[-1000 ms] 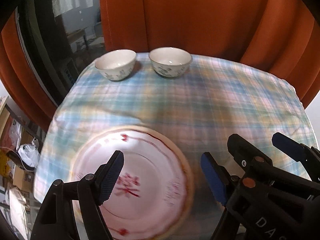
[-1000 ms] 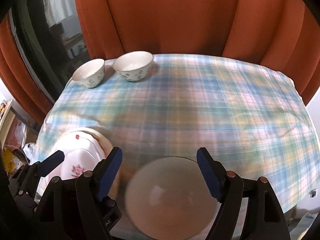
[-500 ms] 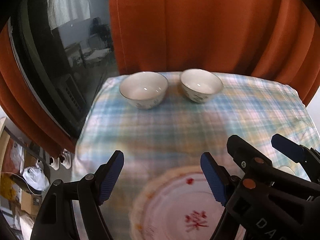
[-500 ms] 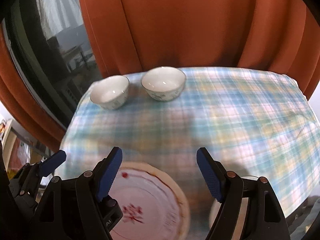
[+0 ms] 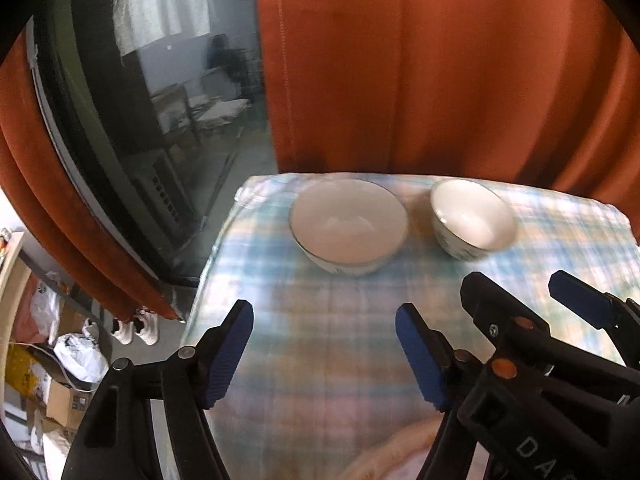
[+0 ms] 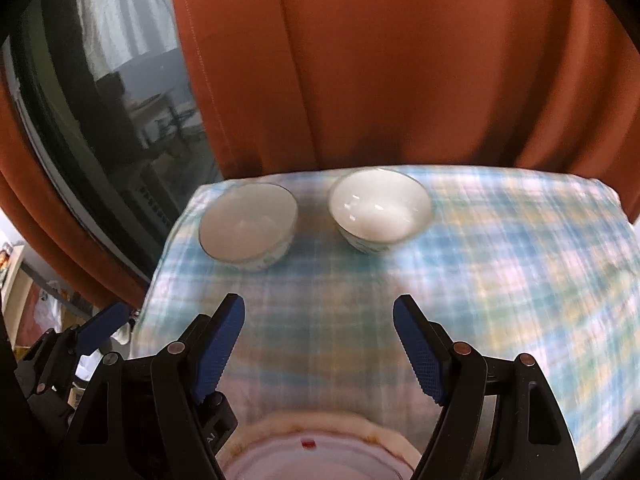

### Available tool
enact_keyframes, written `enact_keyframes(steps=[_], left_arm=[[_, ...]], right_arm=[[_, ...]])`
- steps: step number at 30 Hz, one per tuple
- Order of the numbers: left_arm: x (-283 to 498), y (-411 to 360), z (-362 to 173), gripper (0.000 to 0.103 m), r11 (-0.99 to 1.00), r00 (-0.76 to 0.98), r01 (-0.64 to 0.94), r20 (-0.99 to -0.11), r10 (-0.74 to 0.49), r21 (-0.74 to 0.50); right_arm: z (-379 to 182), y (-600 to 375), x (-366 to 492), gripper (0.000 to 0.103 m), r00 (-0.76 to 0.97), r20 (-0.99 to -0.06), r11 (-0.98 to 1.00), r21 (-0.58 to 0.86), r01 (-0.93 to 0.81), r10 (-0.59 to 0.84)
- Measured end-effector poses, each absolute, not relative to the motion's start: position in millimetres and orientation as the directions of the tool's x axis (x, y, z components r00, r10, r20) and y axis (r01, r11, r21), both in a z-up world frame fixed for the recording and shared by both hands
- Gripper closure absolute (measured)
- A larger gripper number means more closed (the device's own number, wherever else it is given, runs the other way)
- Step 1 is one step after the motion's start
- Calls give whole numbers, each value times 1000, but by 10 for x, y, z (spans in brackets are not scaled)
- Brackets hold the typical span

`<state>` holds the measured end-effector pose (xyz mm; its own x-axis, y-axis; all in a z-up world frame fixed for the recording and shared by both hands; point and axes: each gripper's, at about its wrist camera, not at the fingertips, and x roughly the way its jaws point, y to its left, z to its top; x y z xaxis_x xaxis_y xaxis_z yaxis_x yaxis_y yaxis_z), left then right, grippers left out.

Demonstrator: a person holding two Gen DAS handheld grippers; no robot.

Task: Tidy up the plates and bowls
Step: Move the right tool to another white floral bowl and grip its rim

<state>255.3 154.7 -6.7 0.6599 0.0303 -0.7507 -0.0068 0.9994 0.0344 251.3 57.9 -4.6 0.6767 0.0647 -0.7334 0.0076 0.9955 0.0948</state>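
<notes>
Two white bowls stand side by side at the far edge of the plaid-clothed table [image 5: 320, 320]: the left bowl [image 5: 348, 226] [image 6: 248, 227] and the right bowl [image 5: 472, 218] [image 6: 380, 210]. A flowered plate with a tan rim [image 6: 320, 452] [image 5: 400, 454] lies at the near edge, below both grippers. My left gripper [image 5: 324, 356] is open and empty, short of the left bowl. My right gripper [image 6: 318, 350] is open and empty, short of both bowls; it also shows in the left wrist view [image 5: 520, 304].
Orange curtains [image 6: 400, 60] hang right behind the table. A dark glass door [image 5: 140, 120] is at the left. The table's left edge drops to a floor with boxes and bags [image 5: 60, 368].
Both grippers have moved forward and left towards the two bowls. The flowered plate has slid down to the bottom of both views. The plain plate seen under the right gripper is out of view.
</notes>
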Motion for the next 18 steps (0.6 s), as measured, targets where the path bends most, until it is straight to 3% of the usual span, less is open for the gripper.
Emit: enact_keyframes(steps=[8,18], left_arm=[[3031,1632,-79,32,994,648,-92,-755,102,55],[3579,1767,-417,42,984,596,-165,-790,148,59]], right_arm=[[-83,619,3104,25,672,-730,991,125,-43,122],[-430,720,3749,44,632,-762,989,132,-61,141]])
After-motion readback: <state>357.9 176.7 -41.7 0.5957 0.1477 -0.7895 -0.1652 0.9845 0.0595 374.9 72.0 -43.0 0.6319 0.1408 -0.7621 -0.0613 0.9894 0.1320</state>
